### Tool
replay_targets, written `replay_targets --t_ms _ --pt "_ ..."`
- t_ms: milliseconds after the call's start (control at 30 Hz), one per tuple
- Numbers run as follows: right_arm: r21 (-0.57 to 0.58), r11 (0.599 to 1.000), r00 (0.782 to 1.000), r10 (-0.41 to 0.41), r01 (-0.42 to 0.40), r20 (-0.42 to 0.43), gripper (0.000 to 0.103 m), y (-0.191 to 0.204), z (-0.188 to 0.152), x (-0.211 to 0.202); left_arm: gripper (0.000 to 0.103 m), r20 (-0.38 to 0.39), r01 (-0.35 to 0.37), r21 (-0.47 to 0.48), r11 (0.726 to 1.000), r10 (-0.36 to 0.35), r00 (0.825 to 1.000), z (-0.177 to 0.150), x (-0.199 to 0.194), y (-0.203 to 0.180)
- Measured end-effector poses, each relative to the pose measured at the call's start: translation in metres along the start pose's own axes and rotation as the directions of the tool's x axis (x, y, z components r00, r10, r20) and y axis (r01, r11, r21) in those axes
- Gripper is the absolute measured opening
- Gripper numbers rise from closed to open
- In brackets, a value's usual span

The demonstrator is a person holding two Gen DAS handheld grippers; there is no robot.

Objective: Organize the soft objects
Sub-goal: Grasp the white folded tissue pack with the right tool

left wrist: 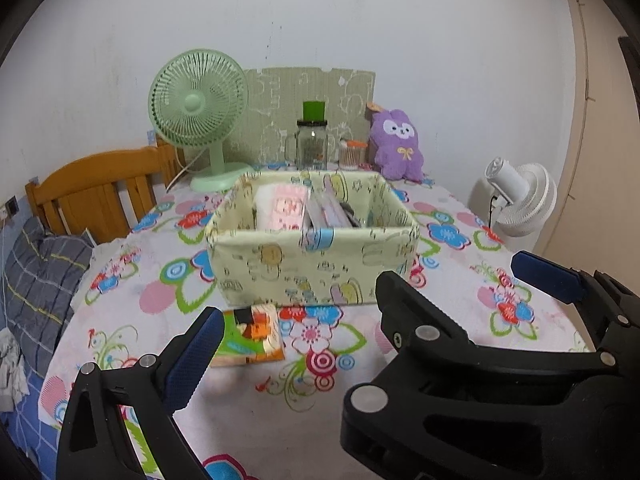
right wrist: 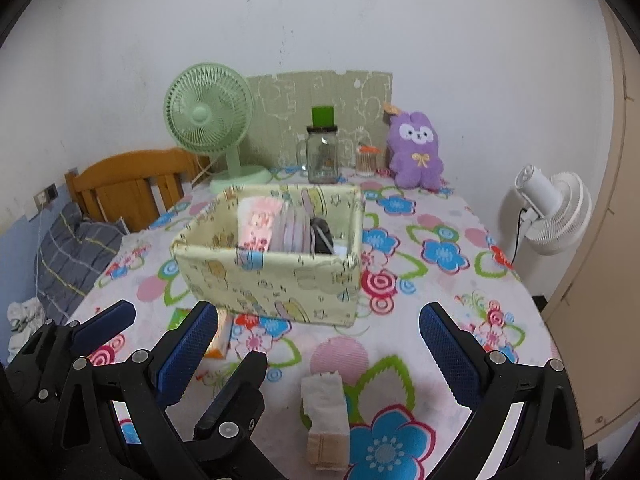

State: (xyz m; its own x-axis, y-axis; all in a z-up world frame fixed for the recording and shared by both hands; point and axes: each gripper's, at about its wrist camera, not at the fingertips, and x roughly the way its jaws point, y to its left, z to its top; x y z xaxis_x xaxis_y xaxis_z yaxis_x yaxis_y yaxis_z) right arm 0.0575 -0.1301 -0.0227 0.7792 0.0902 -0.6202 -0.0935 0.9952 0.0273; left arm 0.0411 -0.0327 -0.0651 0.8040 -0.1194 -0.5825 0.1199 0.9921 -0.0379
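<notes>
We are between two pickups, as far as we can judge. Both hand-held grippers hang above the tabletop (right wrist: 440, 208) in front of the box (right wrist: 276, 280), and neither one carries anything. The right hand-held gripper (right wrist: 316, 344) has its fingers wide apart, and the white packet (right wrist: 326, 420) lies on the cloth between them, near the camera and not touched. The left hand-held gripper (left wrist: 360, 312) is also wide open; the green-orange packet (left wrist: 252, 336) lies just beside its left finger (left wrist: 192, 360), apart from it, in front of the near wall of the box.

We think the step in hand is to take the white packet. For this the right gripper must go down and a little back toward us, until the pads stand on both sides of the packet, and then close softly, because the packet looks thin and will bend. The left gripper sits very close on the right gripper's left side, so we must take care that the two do not knock together.

The box stands in the middle of the tabletop, open at the top. Inside, a pink and white pack (left wrist: 280, 208) stands upright at the left, thin pink packs (right wrist: 296, 228) lean beside it, and something dark (right wrist: 322, 234) lies at the right; what it is we cannot tell. The right part of the box seems free.
</notes>
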Motion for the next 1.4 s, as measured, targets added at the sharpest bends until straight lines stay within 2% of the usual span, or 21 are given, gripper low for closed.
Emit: replay_targets --t_ms 300,600,800,867,1200,1300,1333,1367,1400 --pt "0.014 1.0 0.999 0.001 0.0 -0.041 0.101 -0.002 -0.025 0.019 0.1 -0.042 0.002 0.006 1.0 -0.001 0.999 -0.023 0.016 -0.002" --pt "0.024 0.999 0.995 0.037 -0.034 -0.097 0.094 -0.002 -0.044 0.033 0.099 -0.082 0.0 0.003 1.0 0.0 0.997 -0.039 0.026 0.001" --pt "0.028 0.998 0.987 0.051 -0.047 -0.154 0.085 -0.001 -0.055 0.044 0.097 -0.122 -0.006 0.01 1.0 0.007 0.992 -0.05 0.034 0.002" --pt "0.027 0.998 0.981 0.062 -0.058 -0.181 0.079 0.0 -0.058 0.048 0.091 -0.139 0.003 0.014 1.0 -0.001 0.99 -0.052 0.037 0.002" --pt "0.029 0.997 0.97 0.071 -0.066 -0.232 0.073 -0.001 -0.066 0.062 0.085 -0.199 0.032 0.013 0.999 -0.029 0.98 -0.058 0.048 0.001" --pt "0.036 0.997 0.966 0.079 -0.072 -0.246 0.07 -0.002 -0.067 0.067 0.08 -0.227 0.055 -0.007 0.998 -0.055 0.972 -0.061 0.051 0.0" --pt "0.034 0.997 0.966 0.075 -0.069 -0.249 0.068 -0.002 -0.068 0.067 0.077 -0.228 0.043 0.001 0.999 -0.042 0.973 -0.061 0.052 -0.001" --pt "0.032 0.998 0.965 0.068 -0.062 -0.252 0.06 -0.003 -0.068 0.069 0.077 -0.23 0.035 0.011 0.999 -0.032 0.973 -0.061 0.053 -0.002" --pt "0.032 0.998 0.964 0.065 -0.059 -0.258 0.06 -0.003 -0.069 0.071 0.077 -0.231 0.033 0.016 0.999 -0.028 0.972 -0.061 0.053 -0.002"
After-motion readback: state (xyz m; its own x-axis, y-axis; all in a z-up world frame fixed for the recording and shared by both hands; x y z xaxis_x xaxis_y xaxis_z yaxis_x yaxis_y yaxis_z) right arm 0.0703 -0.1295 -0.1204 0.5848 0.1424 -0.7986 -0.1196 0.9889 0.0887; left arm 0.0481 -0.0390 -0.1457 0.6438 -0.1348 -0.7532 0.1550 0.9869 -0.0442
